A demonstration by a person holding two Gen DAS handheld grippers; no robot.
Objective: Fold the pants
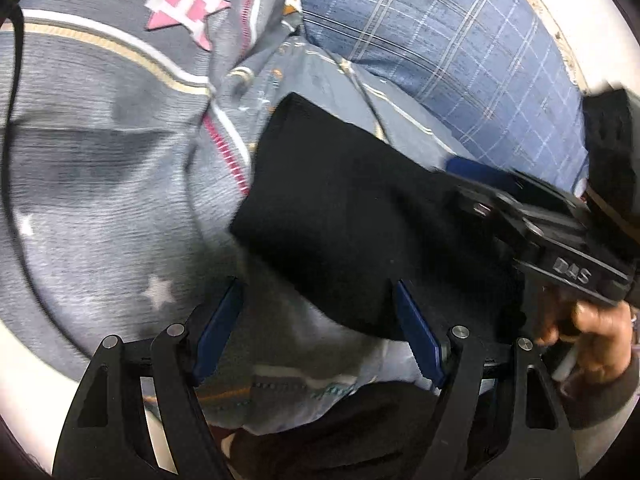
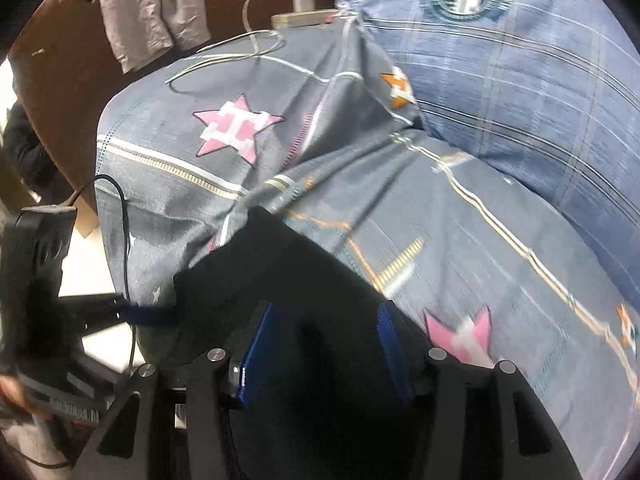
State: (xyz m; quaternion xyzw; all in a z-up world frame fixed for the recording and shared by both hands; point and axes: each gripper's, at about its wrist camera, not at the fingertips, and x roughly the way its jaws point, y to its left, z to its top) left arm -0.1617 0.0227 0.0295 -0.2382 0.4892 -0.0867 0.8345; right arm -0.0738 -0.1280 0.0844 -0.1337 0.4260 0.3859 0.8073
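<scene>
Currently, the black pants lie as a folded, flattened block on the bed, on its grey star-printed cover, near the bed's near edge and just beside the blue plaid pillow at the far side.

Your left gripper hangs over the near edge of the block with its jaws wide; the pads touch no cloth. Your right gripper stands above the dark fabric with its jaws at a middling gap. The right wrist view shows black cloth beneath and between the pads, but no pinch on it, so treat it as released.

Observe these hazards:

- A pad may catch a loose layer as you withdraw. The fabric is soft and black on black, so layer edges are hard to read, and a snag would pull the fold open.
- The left jaws may close on the cover along with the pants, because the cover is wrinkled just beside the block.
- The two grippers work close together over one small block; the right hand sits near the left jaw, so a collision is likely if both move inward.
- The black cable draped at the bed's left edge may foul the left gripper.
</scene>
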